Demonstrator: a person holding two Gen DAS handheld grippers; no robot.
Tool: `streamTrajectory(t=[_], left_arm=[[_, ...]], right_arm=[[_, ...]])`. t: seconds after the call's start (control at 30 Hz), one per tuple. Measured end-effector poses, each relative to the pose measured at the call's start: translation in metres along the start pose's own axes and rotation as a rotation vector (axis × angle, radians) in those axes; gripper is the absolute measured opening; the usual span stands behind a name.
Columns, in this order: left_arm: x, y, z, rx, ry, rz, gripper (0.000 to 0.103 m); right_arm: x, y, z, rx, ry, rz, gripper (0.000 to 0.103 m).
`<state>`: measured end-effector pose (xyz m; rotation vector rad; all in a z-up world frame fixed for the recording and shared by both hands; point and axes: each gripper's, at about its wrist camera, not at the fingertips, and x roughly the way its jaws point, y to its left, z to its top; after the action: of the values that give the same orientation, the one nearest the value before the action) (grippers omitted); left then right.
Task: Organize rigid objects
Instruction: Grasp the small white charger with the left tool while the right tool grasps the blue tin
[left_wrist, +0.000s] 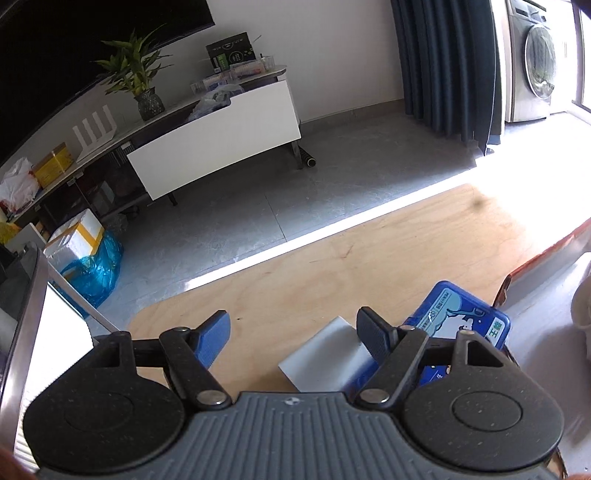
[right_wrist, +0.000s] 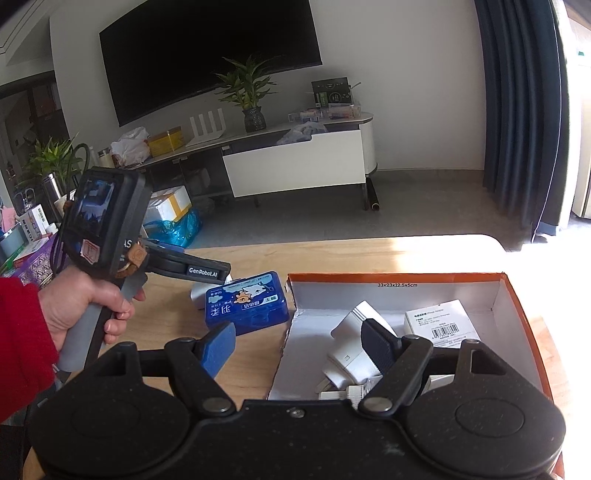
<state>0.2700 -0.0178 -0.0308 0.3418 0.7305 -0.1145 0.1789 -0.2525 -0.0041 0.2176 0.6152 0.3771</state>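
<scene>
My left hand-held gripper (left_wrist: 293, 330) hangs low over the wooden surface (left_wrist: 369, 251), its jaws apart with nothing pressed between the pads. A white block (left_wrist: 325, 354) lies in the gap, close by the dark right-side finger (left_wrist: 373, 336) and apart from the blue one. Just beyond that block, partly hidden behind the finger, sits the blue case (left_wrist: 465, 317), flat on the surface. My right hand-held gripper (right_wrist: 299, 338) is spread wide and empty, straddling the near left wall of the orange box (right_wrist: 524, 314), with one finger outside it over the surface and the other over its white inside. In the box, near me, lies a white adapter (right_wrist: 351, 343) with its prongs toward the camera, and farther back a small white carton (right_wrist: 439, 321) with a barcode label. From the right wrist view, my left hand (right_wrist: 88, 306) in a red sleeve (right_wrist: 22, 332) grips the other tool's handle, its fingers reaching toward the blue case, which rests just left of the box. Across the floor stand a TV cabinet (right_wrist: 295, 162), a plant (right_wrist: 251, 92) and dark curtains (right_wrist: 517, 110).
</scene>
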Motion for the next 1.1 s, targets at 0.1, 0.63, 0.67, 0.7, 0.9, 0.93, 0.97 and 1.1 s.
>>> streamTrajectory(t=[0.1,0.63,0.67,0.7,0.9,0.93,0.97,1.1], left_arm=[[-0.009,-0.004,-0.006,0.061,0.011,-0.069,0.072],[0.002,0.014,-0.032,0.173,-0.017,-0.212,0.099],[0.006,0.014,-0.032,0.195,-0.019,-0.217,0.099],[0.009,0.016,-0.032,0.196,-0.028,-0.221,0.102],[0.018,0.025,-0.024,0.014,-0.032,-0.202,0.082],[0.016,0.025,-0.025,-0.007,-0.038,-0.211,0.072],[0.014,0.026,-0.027,-0.024,-0.041,-0.218,0.059],[0.004,0.026,-0.035,-0.120,-0.051,-0.220,0.041]], right_arm=[[0.000,-0.002,0.000,0.006,-0.008,0.010,0.090],[-0.005,-0.002,-0.002,0.034,-0.007,0.048,0.090],[-0.005,-0.002,-0.002,0.033,-0.008,0.046,0.090],[-0.005,-0.003,-0.002,0.033,-0.007,0.043,0.090],[0.001,0.002,-0.001,0.049,0.005,0.048,0.090],[0.002,0.005,-0.001,0.038,0.009,0.049,0.090],[0.003,0.007,-0.001,0.032,0.012,0.053,0.090],[0.015,0.014,0.001,0.028,0.047,0.065,0.090]])
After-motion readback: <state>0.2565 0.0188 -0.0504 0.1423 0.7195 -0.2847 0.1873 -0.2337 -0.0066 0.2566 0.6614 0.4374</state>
